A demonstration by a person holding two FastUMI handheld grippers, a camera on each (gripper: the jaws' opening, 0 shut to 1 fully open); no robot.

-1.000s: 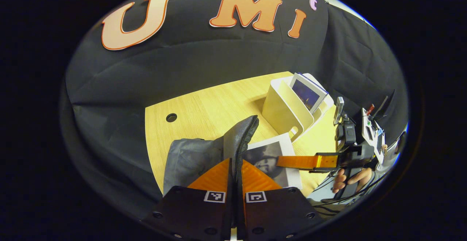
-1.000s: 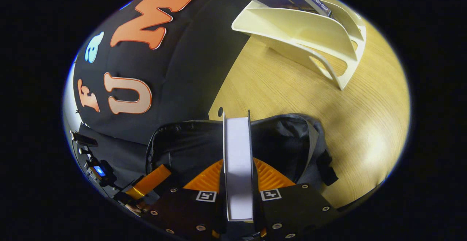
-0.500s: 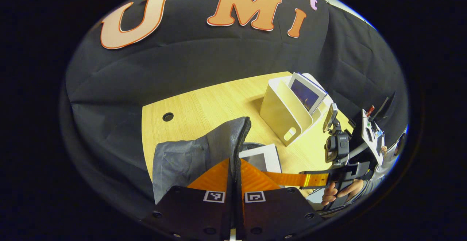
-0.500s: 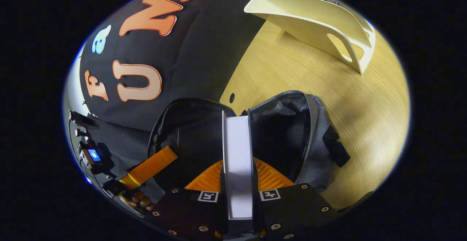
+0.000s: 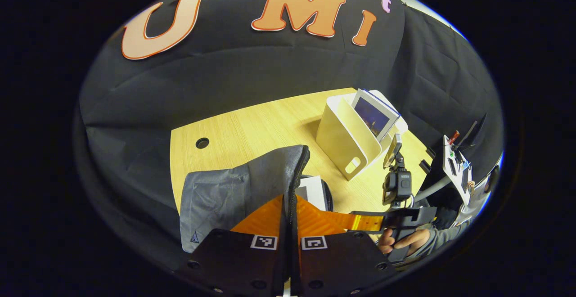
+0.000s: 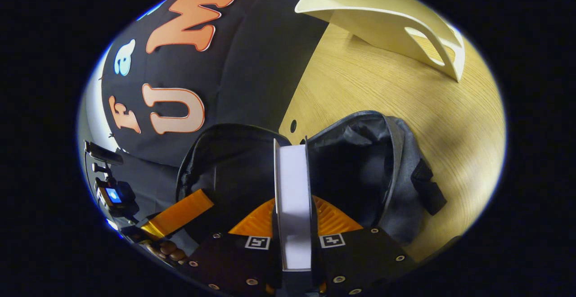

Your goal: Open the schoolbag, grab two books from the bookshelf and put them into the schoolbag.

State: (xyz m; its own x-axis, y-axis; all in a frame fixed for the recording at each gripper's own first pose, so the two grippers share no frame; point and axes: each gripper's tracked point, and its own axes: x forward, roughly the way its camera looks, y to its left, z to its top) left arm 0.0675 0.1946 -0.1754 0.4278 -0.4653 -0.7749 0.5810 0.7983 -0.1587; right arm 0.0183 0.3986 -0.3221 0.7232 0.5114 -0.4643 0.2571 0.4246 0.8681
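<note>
Black cloth wall behind a pale wooden counter, with a small round hole near its far corner. Grey schoolbag lying on the counter near its front edge, mouth unzipped and held open. Left hand-held gripper closed on the zippered edge of the bag's flap, both fingers pressed against it, flap lifted upright. Right hand-held gripper clamped on a white book, seen edge-on, pages facing the camera, far end lowered into the bag's dark opening. From the left gripper view, white corner of that book showing inside the mouth, just beside the raised flap. Right hand-held gripper reaching in from the side, gripped by a hand in a grey sleeve. Cream bookshelf with slanted dividers standing farther back on the counter, well apart from the bag, a second book with a dark blue cover leaning in one slot. From the right gripper view, same bookshelf at the top, and the left hand-held gripper's finger at the lower left against the bag's rim, fingers of a hand beneath it.
</note>
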